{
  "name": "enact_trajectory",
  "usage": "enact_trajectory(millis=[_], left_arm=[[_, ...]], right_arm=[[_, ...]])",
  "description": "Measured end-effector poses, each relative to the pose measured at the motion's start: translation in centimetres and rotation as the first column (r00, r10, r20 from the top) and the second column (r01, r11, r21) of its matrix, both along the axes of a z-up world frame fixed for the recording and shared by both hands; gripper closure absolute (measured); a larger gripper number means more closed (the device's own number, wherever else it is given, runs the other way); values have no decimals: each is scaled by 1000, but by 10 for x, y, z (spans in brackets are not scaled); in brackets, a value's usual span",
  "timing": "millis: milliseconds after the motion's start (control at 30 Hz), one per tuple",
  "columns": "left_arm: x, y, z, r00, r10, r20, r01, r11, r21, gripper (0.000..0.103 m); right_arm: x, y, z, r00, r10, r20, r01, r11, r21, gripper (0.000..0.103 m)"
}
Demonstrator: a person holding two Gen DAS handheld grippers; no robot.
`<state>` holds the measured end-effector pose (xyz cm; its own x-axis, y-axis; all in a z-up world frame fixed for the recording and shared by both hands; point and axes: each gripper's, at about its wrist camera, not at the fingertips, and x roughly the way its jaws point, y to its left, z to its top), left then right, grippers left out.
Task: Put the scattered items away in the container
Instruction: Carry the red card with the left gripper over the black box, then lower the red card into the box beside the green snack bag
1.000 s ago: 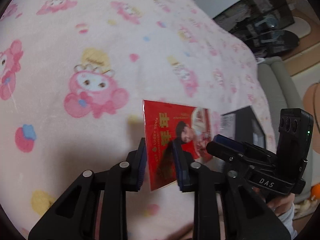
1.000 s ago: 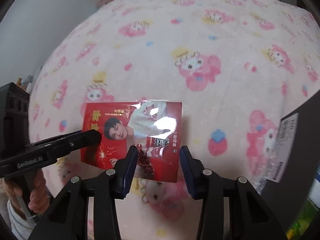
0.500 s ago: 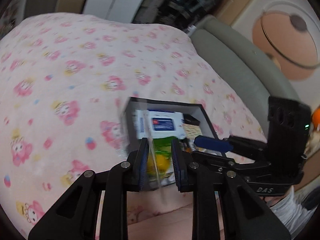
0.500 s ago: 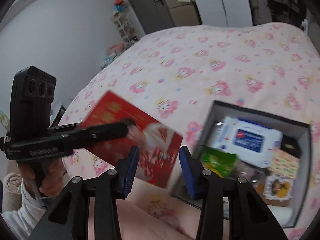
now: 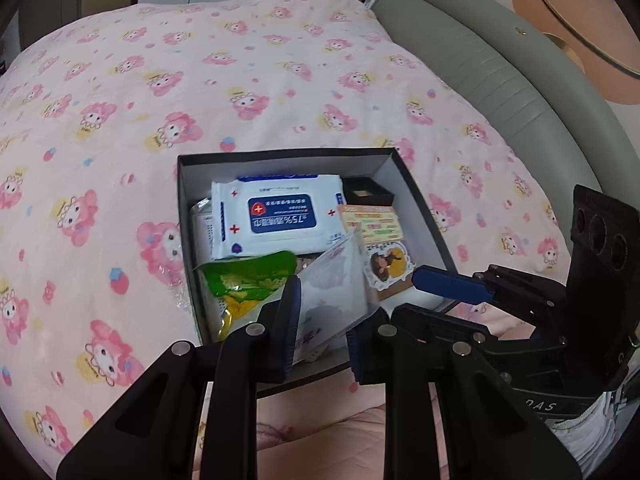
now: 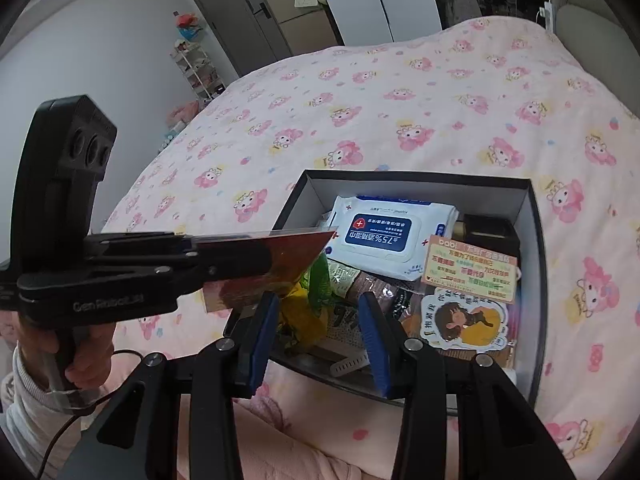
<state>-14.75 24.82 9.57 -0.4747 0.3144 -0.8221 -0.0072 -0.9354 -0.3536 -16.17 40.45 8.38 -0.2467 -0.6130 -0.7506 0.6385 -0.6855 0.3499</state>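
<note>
A black box (image 5: 280, 156) (image 6: 416, 178) with a white inside sits on the pink bed cover. It holds a white wet-wipes pack (image 5: 276, 216) (image 6: 384, 236), a green snack bag (image 5: 244, 280), sticker cards (image 6: 468, 272) and other small items. My left gripper (image 5: 324, 312) (image 6: 256, 256) is shut on a red photo card (image 5: 336, 280) (image 6: 276, 254), held tilted in the air over the box's near left corner. My right gripper (image 6: 318, 320) (image 5: 424, 300) hovers open and holds nothing at the box's near edge, beside the left one.
The pink cartoon-print blanket (image 5: 200, 80) spreads all around the box. A grey padded headboard (image 5: 500, 80) runs along the far right. Wardrobe doors (image 6: 248, 20) and shelves stand beyond the bed. A person's hand (image 6: 84, 356) grips the left tool's handle.
The left gripper has lifted the red card off the blanket and carried it over the box. The right gripper has swung along to the box's edge, still open.
</note>
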Motion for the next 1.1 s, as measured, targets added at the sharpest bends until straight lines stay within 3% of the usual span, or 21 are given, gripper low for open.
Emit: enact_trajectory(millis=[167,200,300,433,467,633,800,1100], left_arm=[[-4,5,-12,1000,2,17,-2,1000,-7,83],[-6,12,-13,1000,-9,16,9,1000,-5,90],[-12,31,-15,999,-42,12,42,999,-1,94],[-19,57,-18,996,-87,8,87,996,5,95],[-21,64,-19,995,-98,7,98,995,6,102],[-31,96,-23,988,-153,1,153,988,12,102],[-44,130,-47,980,-194,39,194,981,5,95],[-34,95,-41,987,-156,-28,157,985,74,95]], right_arm=[[-5,-6,-7,1000,23,9,-24,1000,11,65],[-7,-5,-6,1000,27,1,-27,999,17,65],[-17,10,4,999,3,-36,-2,999,39,65],[-25,39,15,998,-23,-60,27,998,60,65],[-26,48,17,998,-25,-61,29,997,68,65],[-25,88,13,996,-49,-77,58,991,117,65],[-30,112,-9,996,-86,-29,89,987,133,64],[-45,106,-31,996,-93,3,92,990,105,65]])
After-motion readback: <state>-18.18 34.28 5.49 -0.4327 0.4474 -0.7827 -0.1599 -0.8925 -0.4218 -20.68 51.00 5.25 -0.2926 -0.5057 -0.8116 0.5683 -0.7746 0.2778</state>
